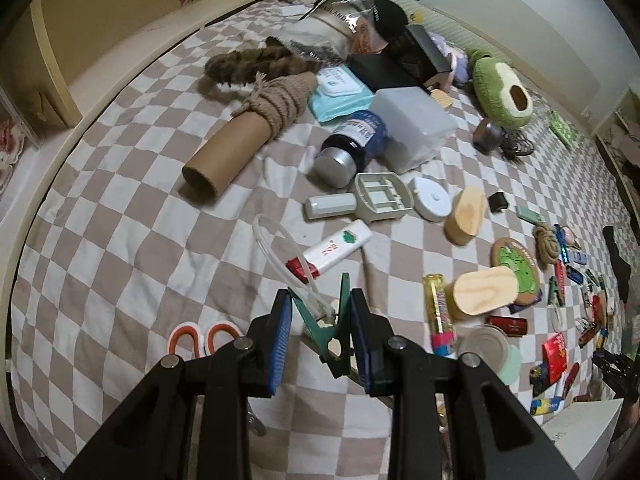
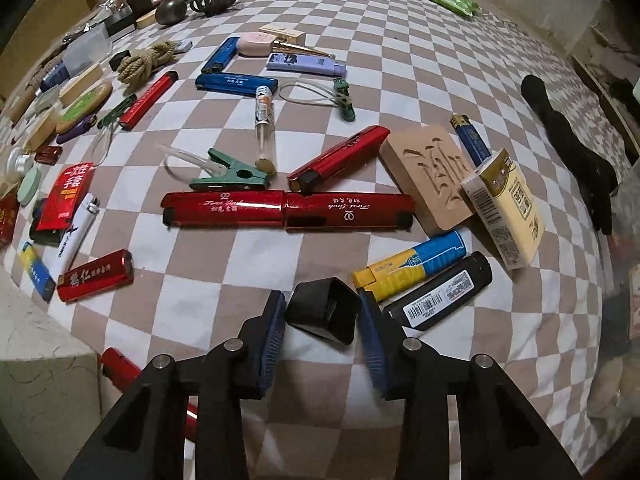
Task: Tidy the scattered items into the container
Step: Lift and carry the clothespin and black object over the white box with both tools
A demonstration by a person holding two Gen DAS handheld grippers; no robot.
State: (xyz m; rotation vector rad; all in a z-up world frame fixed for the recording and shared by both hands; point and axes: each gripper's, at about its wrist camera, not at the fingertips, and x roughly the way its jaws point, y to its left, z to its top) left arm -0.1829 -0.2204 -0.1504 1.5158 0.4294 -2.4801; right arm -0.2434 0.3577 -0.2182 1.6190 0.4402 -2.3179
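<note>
Many small items lie scattered on a checkered bedsheet (image 1: pixel 132 248). My left gripper (image 1: pixel 320 312) is shut on a green clothes peg (image 1: pixel 334 328) with a clear plastic loop (image 1: pixel 280 256) hanging from it. My right gripper (image 2: pixel 323 312) has a small black hollow cap (image 2: pixel 324 314) between its blue pads (image 2: pixel 370 334); the jaws stand at its sides, touching or nearly so. A white container corner (image 1: pixel 580 428) shows at the lower right of the left wrist view and at the lower left of the right wrist view (image 2: pixel 44 384).
Left wrist view: cardboard tube (image 1: pixel 228 156), blue bottle (image 1: pixel 352 148), white tube (image 1: pixel 332 250), orange-handled scissors (image 1: pixel 200 338), wooden blocks (image 1: pixel 482 294). Right wrist view: red cases (image 2: pixel 288 212), lighters (image 2: pixel 412 266), another green peg (image 2: pixel 230 176), cigarette pack (image 2: pixel 504 208), carved block (image 2: pixel 428 176).
</note>
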